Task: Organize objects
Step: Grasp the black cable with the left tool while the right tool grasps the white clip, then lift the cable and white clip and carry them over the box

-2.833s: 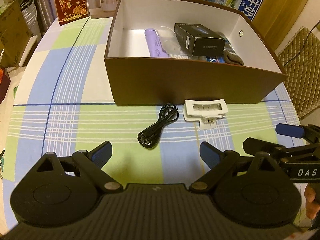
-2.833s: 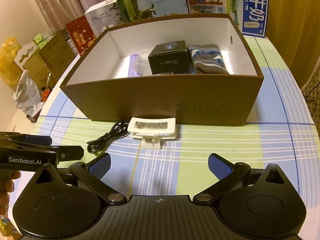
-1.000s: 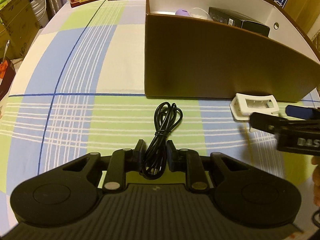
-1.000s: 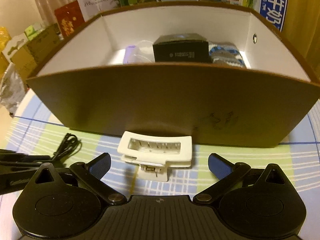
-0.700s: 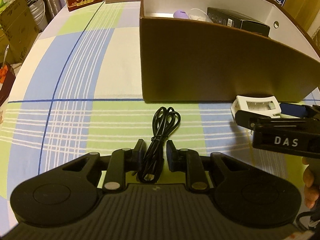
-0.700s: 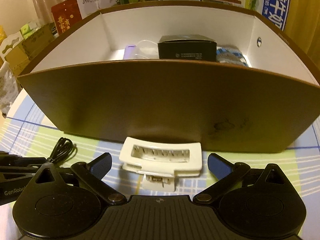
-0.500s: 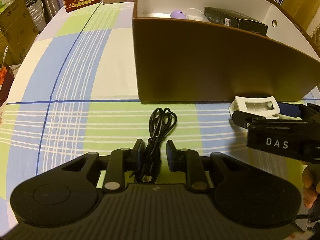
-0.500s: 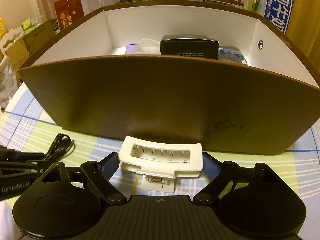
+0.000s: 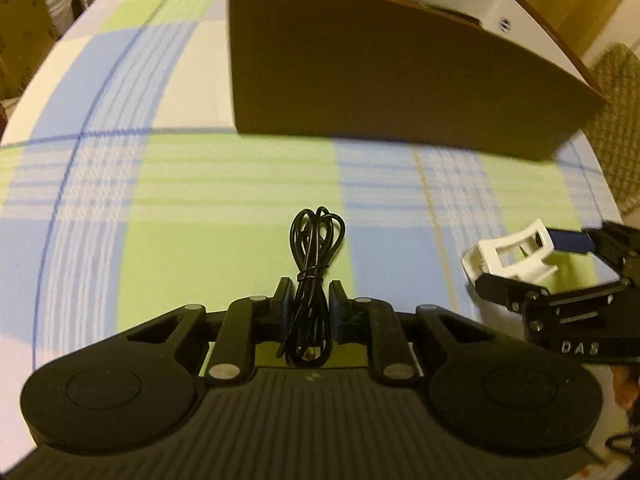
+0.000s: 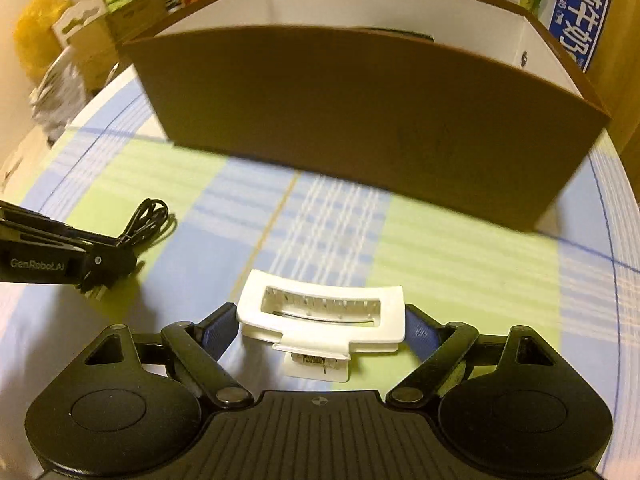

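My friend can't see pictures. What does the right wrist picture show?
The right tool is shut on a white hair clip, held in front of a big brown box on a checked tablecloth. At the left edge, the left tool holds a coiled black cable.

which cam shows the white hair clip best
The right wrist view: the white hair clip sits centred and whole between the right gripper jaws, teeth visible. In the left wrist view the clip appears only at the right edge, seen obliquely and partly hidden.
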The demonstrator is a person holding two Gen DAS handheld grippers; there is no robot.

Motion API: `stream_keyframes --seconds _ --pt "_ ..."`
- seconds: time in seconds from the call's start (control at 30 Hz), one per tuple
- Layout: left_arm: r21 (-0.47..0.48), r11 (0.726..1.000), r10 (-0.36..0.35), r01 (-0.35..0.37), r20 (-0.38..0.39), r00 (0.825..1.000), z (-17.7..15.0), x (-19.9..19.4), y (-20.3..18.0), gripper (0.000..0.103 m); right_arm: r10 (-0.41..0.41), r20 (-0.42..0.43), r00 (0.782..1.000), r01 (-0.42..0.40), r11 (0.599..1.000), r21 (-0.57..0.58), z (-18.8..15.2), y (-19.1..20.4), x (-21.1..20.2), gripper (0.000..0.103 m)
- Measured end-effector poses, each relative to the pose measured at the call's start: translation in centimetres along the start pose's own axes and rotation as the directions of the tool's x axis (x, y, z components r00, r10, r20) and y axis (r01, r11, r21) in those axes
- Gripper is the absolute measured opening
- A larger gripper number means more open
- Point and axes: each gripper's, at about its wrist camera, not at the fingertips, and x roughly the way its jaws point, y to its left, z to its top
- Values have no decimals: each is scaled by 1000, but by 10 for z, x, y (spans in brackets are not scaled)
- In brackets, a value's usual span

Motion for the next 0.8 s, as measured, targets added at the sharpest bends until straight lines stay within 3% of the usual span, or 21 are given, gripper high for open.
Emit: stream_keyframes --seconds 0.27,0.57,0.67,0.8 --pt "5 1000 -24 24 -29 999 -34 -15 -11 15 -2 -15 1000 2 1000 9 -27 4 -18 84" --pt "30 999 15 -15 1 1000 -27 -12 -25 16 -31 4 1000 31 999 17 -26 12 -12 84" --pt "46 998 32 -32 12 999 -27 -10 -28 12 -36 11 999 35 999 16 -27 13 -12 84" --pt "43 999 21 -22 10 1000 -27 -11 -26 12 -30 12 999 30 999 22 -28 12 -16 84"
